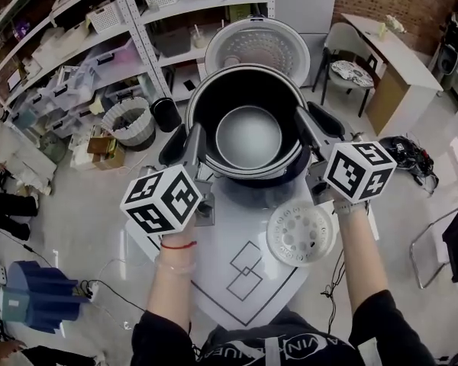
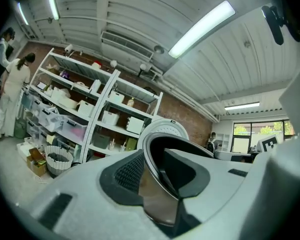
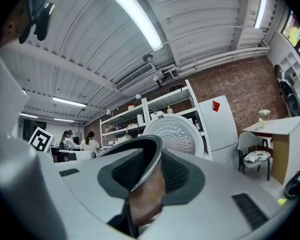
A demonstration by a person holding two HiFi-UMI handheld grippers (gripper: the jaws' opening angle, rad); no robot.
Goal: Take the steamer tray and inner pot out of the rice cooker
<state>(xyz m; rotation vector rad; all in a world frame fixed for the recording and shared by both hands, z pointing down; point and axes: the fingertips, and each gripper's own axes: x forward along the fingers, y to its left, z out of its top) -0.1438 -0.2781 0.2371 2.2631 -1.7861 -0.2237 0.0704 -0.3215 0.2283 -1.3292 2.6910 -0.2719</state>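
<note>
fingers of two grippers clamp one inner pot; one steamer tray on table.

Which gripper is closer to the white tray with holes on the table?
Right. The right gripper clamps the rim of the pot on the side of the tray, its cube close above it in the head view. The left gripper clamps the opposite rim, farther off.

Grey left claw and right claw bear black-and-white marker cubes; red bracelet, dark top.
</note>
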